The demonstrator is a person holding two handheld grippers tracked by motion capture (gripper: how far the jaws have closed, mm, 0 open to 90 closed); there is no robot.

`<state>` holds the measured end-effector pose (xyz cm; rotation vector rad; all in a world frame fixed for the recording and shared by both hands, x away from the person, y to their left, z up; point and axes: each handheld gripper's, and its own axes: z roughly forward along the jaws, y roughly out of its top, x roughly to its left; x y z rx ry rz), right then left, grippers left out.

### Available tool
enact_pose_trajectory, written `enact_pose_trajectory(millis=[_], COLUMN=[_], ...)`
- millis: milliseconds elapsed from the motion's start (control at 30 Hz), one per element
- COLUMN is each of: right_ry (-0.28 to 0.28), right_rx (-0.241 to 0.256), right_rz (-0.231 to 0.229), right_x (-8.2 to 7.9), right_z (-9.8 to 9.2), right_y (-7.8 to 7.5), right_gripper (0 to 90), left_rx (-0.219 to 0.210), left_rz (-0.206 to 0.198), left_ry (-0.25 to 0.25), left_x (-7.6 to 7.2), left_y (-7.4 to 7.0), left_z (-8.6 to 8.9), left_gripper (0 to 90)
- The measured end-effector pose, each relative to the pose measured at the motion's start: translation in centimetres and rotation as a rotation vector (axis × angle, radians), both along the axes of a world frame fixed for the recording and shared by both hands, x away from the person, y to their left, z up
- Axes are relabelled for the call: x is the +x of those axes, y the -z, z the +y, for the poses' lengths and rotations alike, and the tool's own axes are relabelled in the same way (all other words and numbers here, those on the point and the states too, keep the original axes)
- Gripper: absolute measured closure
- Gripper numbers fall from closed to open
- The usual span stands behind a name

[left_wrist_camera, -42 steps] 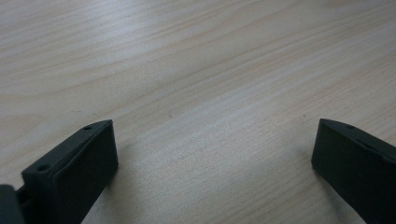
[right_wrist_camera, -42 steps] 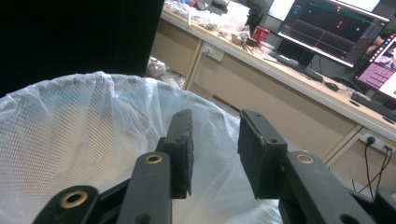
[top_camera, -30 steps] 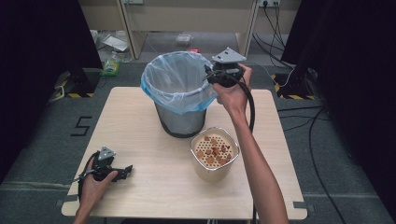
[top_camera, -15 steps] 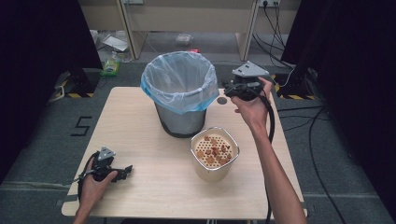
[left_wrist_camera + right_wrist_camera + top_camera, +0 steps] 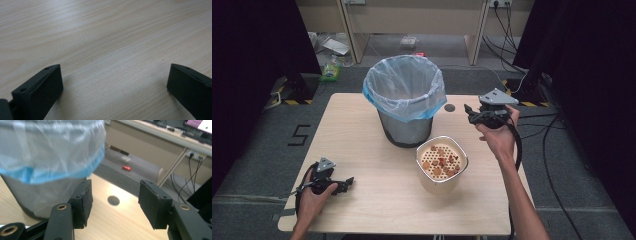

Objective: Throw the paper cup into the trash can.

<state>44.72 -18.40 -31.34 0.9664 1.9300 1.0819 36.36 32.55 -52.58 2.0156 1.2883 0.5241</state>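
We are holding the right gripper (image 5: 476,116) open and empty near the desk's far right edge, beside the blue-lined grey mesh bin (image 5: 404,100), judging scraps are left in the round white perforated container (image 5: 441,163), while the left gripper (image 5: 343,184) is resting open at the near left corner.

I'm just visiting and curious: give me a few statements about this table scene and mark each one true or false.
1. The bin has a blue bag as its liner. True.
2. The right tool grips a piece of food. False: its jaws are open and hold nothing.
3. The left tool lies low at the table's near left corner, jaws open. True.
4. The white container stands inside the bin. False: it stands on the table in front of it.
5. The container is empty. False: brownish pieces lie on its perforated insert.
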Motion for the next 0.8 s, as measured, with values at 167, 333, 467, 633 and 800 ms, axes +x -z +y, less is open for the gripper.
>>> enact_pose_trajectory(millis=[167, 333, 467, 633, 800], right_ry=[0.025, 0.041, 0.071, 0.100, 0.116], right_rx=[0.014, 0.014, 0.059, 0.077, 0.053], right_rz=[0.019, 0.040, 0.044, 0.086, 0.131], right_x=[-0.8, -2.0, -3.1, -4.0, -4.4], right_z=[-1.7, -2.9, -4.2, -5.4, -5.8], right_y=[1.8, 3.7, 5.7, 8.7, 11.2], right_gripper=[43.1, 40.6, 39.9, 39.7, 39.4], left_rx=[0.000, 0.001, 0.000, 0.000, 0.000], left_rz=[0.001, 0.000, 0.000, -0.001, -0.001], left_ry=[0.001, 0.001, 0.001, 0.001, 0.001], left_x=[0.0, 0.0, 0.0, 0.0, 0.0], left_y=[0.0, 0.0, 0.0, 0.0, 0.0], left_z=[0.0, 0.0, 0.0, 0.0, 0.0], left_gripper=[0.0, 0.0, 0.0, 0.0, 0.0])
